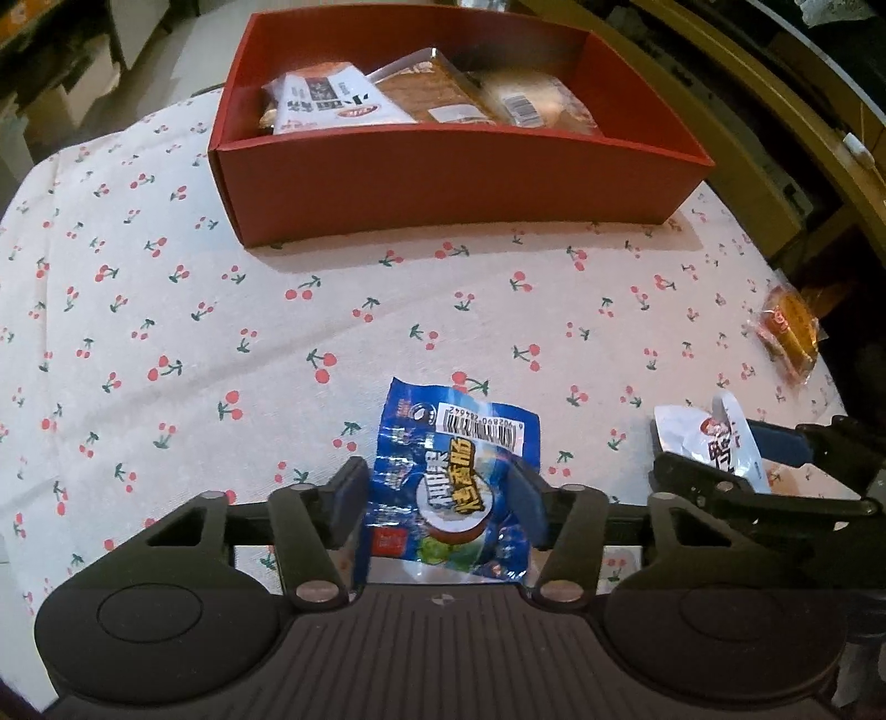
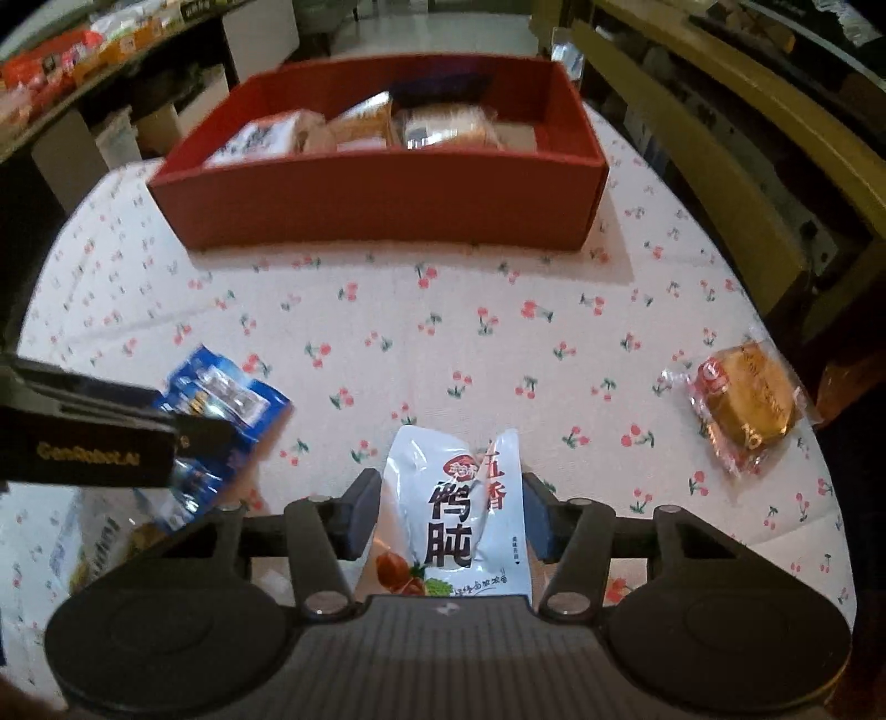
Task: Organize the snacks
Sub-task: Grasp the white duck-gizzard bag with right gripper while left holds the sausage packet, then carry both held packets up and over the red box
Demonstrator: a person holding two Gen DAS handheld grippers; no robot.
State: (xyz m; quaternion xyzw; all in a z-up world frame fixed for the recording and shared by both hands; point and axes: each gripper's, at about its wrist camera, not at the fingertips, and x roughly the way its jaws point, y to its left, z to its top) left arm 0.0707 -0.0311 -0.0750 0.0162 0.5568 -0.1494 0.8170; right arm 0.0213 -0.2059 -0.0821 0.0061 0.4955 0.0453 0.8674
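My left gripper (image 1: 440, 495) is shut on a blue snack packet (image 1: 454, 482), its pads pressing both sides, near the table's front. My right gripper (image 2: 451, 512) is shut on a white snack pouch (image 2: 459, 509) with black characters. The pouch and right gripper also show at the right of the left wrist view (image 1: 714, 443); the blue packet shows at the left of the right wrist view (image 2: 221, 399). A red box (image 1: 443, 177) at the back of the table holds several wrapped snacks; it also shows in the right wrist view (image 2: 382, 205).
A wrapped orange cake (image 2: 745, 407) lies on the cherry-print tablecloth (image 1: 221, 332) near the right edge, also in the left wrist view (image 1: 789, 332). Another packet (image 2: 94, 543) lies at the front left. Wooden furniture (image 2: 720, 138) stands at the right, shelves (image 2: 83, 50) at the back left.
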